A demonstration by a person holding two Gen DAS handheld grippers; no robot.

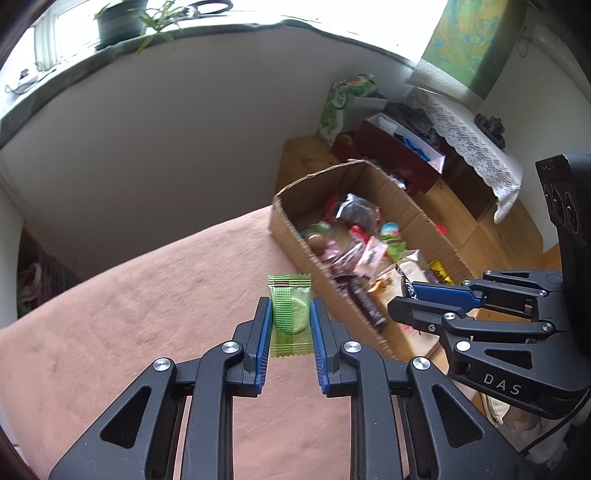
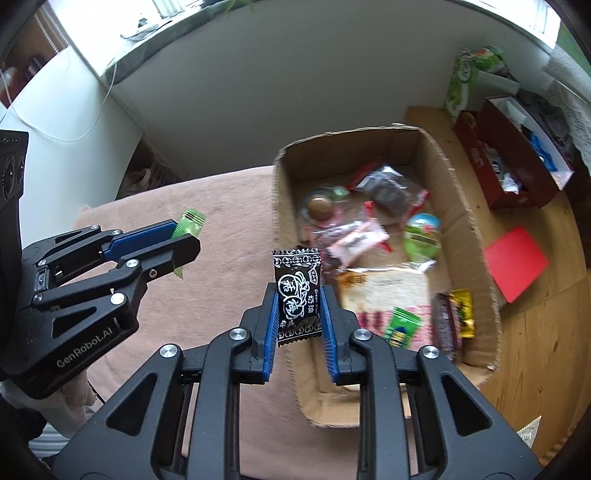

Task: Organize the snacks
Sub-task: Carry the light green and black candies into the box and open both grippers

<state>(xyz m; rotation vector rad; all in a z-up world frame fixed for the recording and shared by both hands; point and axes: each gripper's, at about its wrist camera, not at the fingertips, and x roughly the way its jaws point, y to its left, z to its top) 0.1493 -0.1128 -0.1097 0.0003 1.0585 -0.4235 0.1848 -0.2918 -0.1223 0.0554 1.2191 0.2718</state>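
My left gripper (image 1: pixel 290 314) is shut on a green cookie packet (image 1: pixel 290 314) and holds it above the pink cloth (image 1: pixel 147 314), left of the cardboard box (image 1: pixel 295 240). It also shows in the right wrist view (image 2: pixel 181 236), with the green packet (image 2: pixel 190 221) sticking out of it. My right gripper (image 2: pixel 299 299) is shut on a black candy packet (image 2: pixel 297 295) with white writing, held over the box's left wall (image 2: pixel 280 206). The right gripper shows in the left wrist view (image 1: pixel 406 299), above the box. The box holds several wrapped snacks (image 2: pixel 369 236).
A dark red box (image 2: pixel 517 162) of small items and a green bag (image 2: pixel 461 85) stand on the wooden surface behind the cardboard box. A red card (image 2: pixel 515 264) lies to its right. A white wall and a windowsill with a plant (image 1: pixel 122 22) lie behind.
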